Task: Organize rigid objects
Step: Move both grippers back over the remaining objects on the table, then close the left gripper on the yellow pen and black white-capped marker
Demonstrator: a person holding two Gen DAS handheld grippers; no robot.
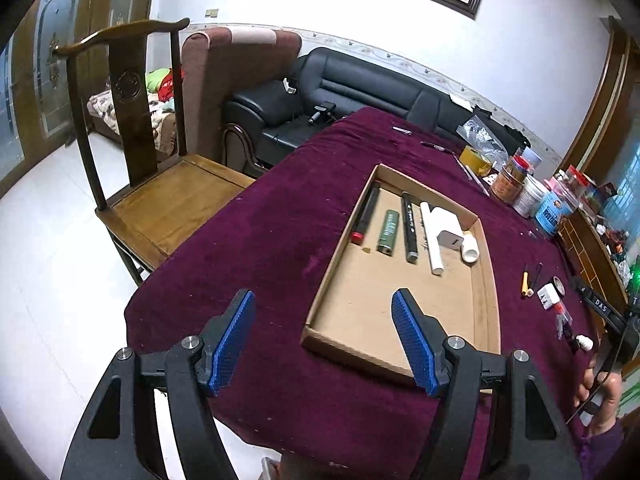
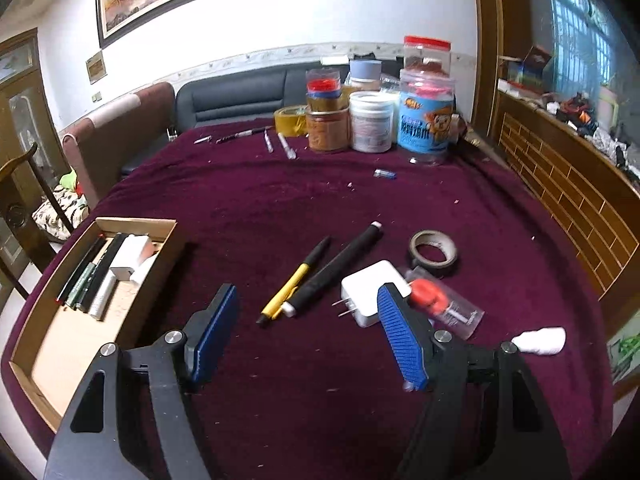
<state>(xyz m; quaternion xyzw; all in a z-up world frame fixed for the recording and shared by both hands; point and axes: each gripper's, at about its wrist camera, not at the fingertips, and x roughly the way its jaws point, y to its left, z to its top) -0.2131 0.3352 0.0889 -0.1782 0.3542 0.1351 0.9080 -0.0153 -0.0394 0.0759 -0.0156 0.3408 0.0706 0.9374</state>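
Note:
A shallow cardboard tray (image 1: 486,300) (image 2: 24,356) lies on the purple tablecloth, holding a row of pens, a green lighter (image 1: 388,232), a white tube (image 1: 431,240) and a white block (image 1: 450,238). My left gripper (image 1: 323,310) hovers open over the tray's near left corner, nothing between its fingers. My right gripper (image 2: 307,300) is open above the cloth right of the tray. Just past it lie a yellow-and-black pen (image 2: 294,280), a black marker (image 2: 336,268), a white plug adapter (image 2: 370,290), a tape roll (image 2: 434,252), a clear packet with a red piece (image 2: 444,302) and a small white bottle (image 2: 540,341).
Jars and tubs (image 2: 372,120) and a yellow tape roll (image 2: 290,120) crowd the table's far edge, with several pens (image 2: 286,146) before them. A wooden chair (image 1: 160,192) stands at the left side, a black sofa (image 1: 328,96) behind. A wooden ledge (image 2: 568,184) runs along the right.

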